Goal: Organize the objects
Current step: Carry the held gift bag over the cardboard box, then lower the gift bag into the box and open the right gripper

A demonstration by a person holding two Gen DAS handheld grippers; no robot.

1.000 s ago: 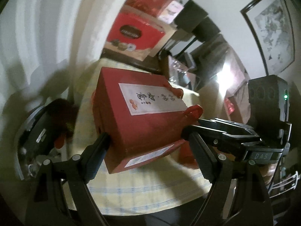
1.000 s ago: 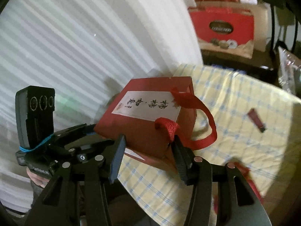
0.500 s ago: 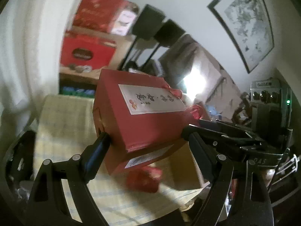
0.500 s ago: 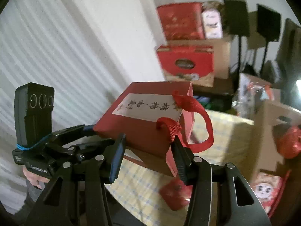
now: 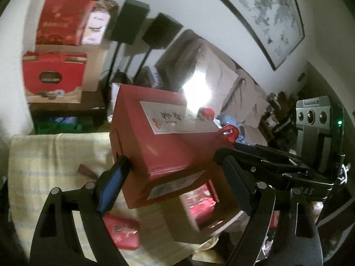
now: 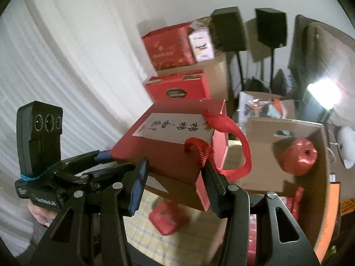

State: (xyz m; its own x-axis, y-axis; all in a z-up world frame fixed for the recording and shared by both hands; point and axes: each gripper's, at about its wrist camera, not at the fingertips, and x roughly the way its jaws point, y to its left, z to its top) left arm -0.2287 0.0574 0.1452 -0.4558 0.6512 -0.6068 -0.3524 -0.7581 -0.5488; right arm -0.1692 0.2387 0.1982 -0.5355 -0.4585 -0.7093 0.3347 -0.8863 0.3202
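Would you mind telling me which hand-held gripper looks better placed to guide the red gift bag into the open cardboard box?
Probably the right hand-held gripper: it grips the red gift bag at its handle end, nearest the cardboard box. The left hand-held gripper clamps the far end.

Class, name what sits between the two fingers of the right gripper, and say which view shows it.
The red gift box, clamped at its near end between the right gripper fingers, shown in the right wrist view.

1. Framed ink painting (image 5: 264, 15) hangs upper right on the wall.
2. Two black speakers on stands (image 6: 229, 30) sit top centre.
3. White curtain (image 6: 55, 55) fills the left side.
4. Bright lamp glare (image 5: 197, 90) mid-frame.
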